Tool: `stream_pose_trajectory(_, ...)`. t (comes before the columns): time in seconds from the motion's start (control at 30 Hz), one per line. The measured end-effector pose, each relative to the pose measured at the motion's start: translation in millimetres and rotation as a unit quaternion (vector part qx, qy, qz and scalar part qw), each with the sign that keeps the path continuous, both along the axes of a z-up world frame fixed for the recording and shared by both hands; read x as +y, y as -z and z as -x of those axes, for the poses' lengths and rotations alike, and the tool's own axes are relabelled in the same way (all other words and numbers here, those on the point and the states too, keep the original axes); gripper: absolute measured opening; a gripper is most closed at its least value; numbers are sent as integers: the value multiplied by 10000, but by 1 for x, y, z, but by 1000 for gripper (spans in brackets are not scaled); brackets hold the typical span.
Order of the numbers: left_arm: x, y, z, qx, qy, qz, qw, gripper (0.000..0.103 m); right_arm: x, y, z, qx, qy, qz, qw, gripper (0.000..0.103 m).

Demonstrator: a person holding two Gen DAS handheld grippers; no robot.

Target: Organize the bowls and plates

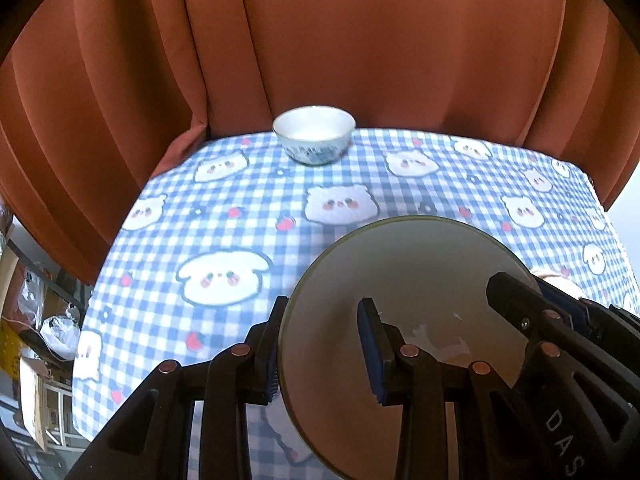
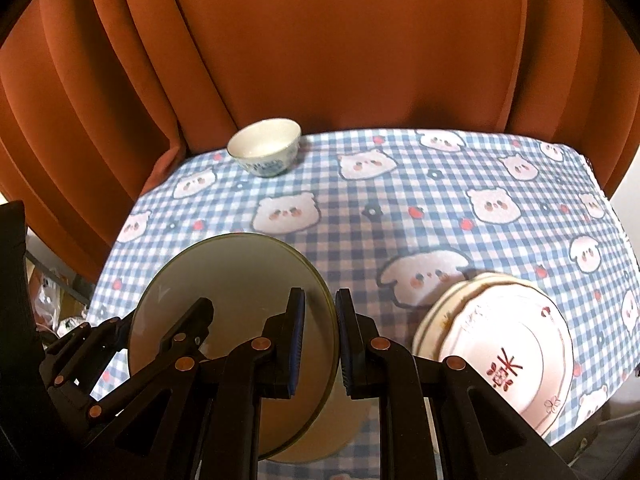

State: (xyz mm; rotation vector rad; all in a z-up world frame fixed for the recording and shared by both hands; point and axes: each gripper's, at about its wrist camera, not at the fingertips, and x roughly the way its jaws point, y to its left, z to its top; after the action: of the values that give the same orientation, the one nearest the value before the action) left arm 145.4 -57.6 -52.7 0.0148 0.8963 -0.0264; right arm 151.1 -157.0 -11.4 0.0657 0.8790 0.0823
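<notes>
Left wrist view
Left gripper (image 1: 326,346): nearly closed, its blue pads pinching the left rim of the plate.
Round grey-beige plate with a thin dark rim (image 1: 416,280): held tilted above the bench, lower right of the view.
Right gripper (image 1: 516,300): one black finger lies across the plate's right side.
Small white bowl with blue pattern (image 1: 314,134): upright at the far edge of the bench.
Bench (image 1: 240,192): covered in blue-and-white checked cloth with bear faces.
Rust-orange curtain (image 1: 360,40): hangs behind.

Right wrist view
Right gripper (image 2: 320,342): narrowed onto the plate's (image 2: 224,276) right rim.
Left gripper (image 2: 188,320): grips the plate's left side.
Stack of white plates with red markings (image 2: 516,344): rests on the bench (image 2: 400,216), lower right.
Bowl (image 2: 265,147): far left edge.
</notes>
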Motion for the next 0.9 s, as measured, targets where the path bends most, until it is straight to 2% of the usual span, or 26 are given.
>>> stream_pose_trajectory(0.27, -9, 20, 4, 256, -27, -19, 9997, 34, -14, 24, 4, 293, -50, -11, 9996, 19)
stream_pose_trajectory(0.9, -8, 51, -3, 748, -87, 75, 9971, 34, -12, 53, -9, 732, -174, 193, 9970, 19)
